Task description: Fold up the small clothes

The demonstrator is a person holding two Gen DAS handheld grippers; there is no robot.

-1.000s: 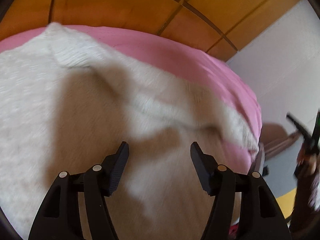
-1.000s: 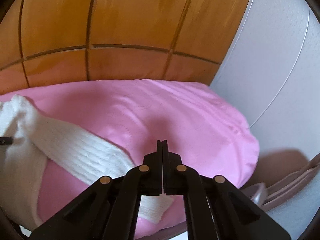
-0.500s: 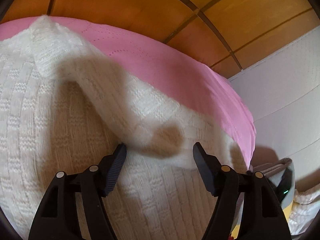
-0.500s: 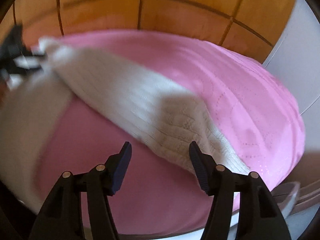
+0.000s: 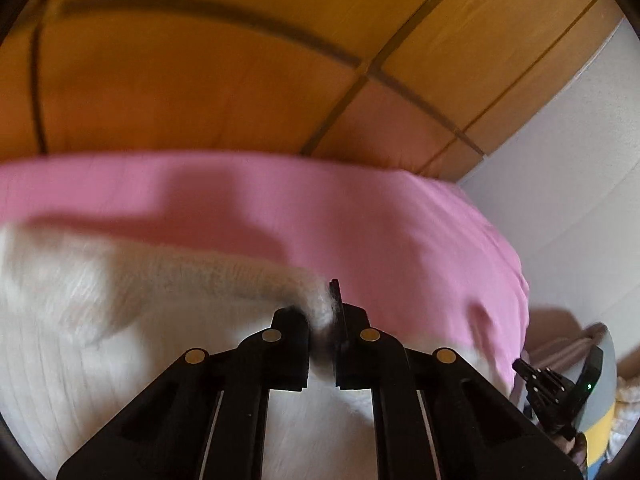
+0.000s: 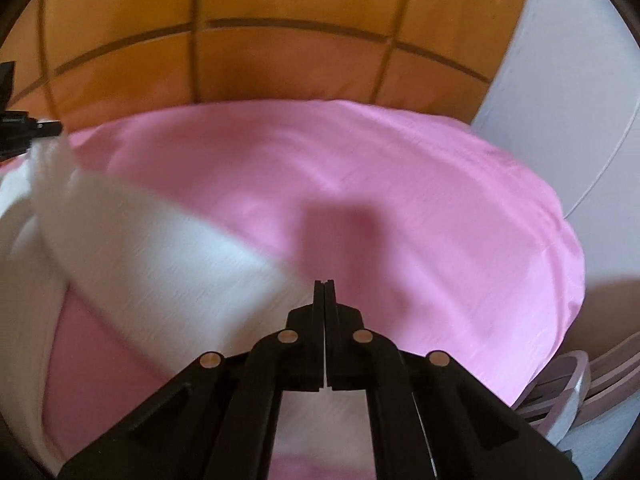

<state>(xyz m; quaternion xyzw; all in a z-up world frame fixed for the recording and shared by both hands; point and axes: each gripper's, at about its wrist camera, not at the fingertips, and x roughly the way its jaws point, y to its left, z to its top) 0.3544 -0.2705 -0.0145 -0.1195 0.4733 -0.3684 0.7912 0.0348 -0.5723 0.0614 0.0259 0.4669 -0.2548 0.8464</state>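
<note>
A white knitted sweater [image 5: 120,320] lies on a pink bed cover [image 5: 360,220]. My left gripper [image 5: 322,316] is shut on a bunched fold of the sweater near its shoulder. In the right wrist view the sweater's sleeve [image 6: 152,264] runs from upper left down to my right gripper [image 6: 324,292], which is shut on the sleeve's cuff end. The sweater's body [image 6: 24,280] shows at the left edge. The left gripper [image 6: 16,132] shows at the far left. Both views are motion blurred.
An orange wooden headboard [image 5: 200,60] stands behind the bed. A white wall [image 6: 580,80] is at the right. Bags and clutter [image 5: 592,380] lie off the bed's right edge, where the right gripper [image 5: 548,392] also shows.
Both grippers were open half a second ago over the sweater and the sleeve. Both have now closed on the knit, and the views have tilted up toward the headboard.
</note>
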